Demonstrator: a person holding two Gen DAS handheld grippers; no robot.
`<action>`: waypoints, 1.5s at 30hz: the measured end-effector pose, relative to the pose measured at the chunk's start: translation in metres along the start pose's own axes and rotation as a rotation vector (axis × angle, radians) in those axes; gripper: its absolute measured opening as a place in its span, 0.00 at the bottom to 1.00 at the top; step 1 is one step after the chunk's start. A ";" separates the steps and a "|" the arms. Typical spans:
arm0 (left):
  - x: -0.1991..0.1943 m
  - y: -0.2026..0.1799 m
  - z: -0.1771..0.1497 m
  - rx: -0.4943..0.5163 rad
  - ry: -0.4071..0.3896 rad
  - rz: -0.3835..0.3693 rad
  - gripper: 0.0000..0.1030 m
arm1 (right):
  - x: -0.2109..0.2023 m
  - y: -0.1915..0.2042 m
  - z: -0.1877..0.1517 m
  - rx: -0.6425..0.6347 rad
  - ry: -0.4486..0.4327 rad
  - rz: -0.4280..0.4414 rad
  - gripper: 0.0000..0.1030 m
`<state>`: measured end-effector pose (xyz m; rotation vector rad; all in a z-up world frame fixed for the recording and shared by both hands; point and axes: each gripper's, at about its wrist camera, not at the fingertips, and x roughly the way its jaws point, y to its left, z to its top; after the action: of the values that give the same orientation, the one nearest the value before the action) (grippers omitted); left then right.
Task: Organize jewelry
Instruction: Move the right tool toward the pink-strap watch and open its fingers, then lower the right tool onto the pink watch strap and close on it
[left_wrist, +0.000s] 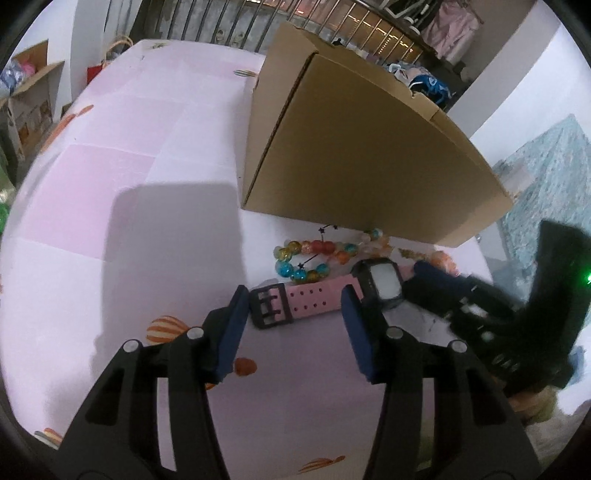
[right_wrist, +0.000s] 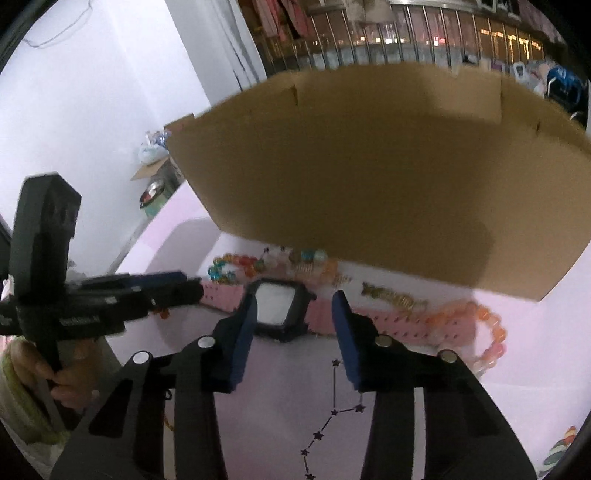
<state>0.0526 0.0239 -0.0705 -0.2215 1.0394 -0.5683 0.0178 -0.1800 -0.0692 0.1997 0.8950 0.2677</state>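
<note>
A watch with a pink strap (left_wrist: 314, 295) and a black case (left_wrist: 382, 282) lies flat on the pink cloth in front of a cardboard box. My left gripper (left_wrist: 294, 297) is open and straddles the strap's buckle end, the black buckle (left_wrist: 267, 308) close to its left pad. My right gripper (right_wrist: 295, 297) is open around the watch case (right_wrist: 280, 306): the left pad is at the case's edge and the right pad stands apart from it. In the right wrist view, the left gripper (right_wrist: 181, 286) reaches in from the left over the strap.
The cardboard box (left_wrist: 351, 147) stands close behind the watch. A multicoloured bead bracelet (left_wrist: 317, 258), an orange bead bracelet (right_wrist: 487, 332), a gold chain (right_wrist: 395, 299) and a black star necklace (right_wrist: 332, 410) lie around it. A hand (right_wrist: 33, 369) holds the left gripper.
</note>
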 end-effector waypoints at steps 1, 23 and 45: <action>0.001 0.002 0.002 -0.012 0.003 -0.017 0.47 | 0.002 0.000 -0.002 -0.002 0.004 -0.008 0.36; -0.008 -0.005 -0.004 -0.006 -0.022 -0.002 0.10 | 0.000 0.003 -0.007 -0.033 0.011 -0.015 0.36; -0.017 0.022 -0.017 0.022 0.009 0.088 0.08 | -0.034 -0.045 -0.006 0.128 -0.008 -0.045 0.34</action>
<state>0.0387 0.0532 -0.0755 -0.1534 1.0462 -0.5010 -0.0006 -0.2326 -0.0600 0.2983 0.9082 0.1675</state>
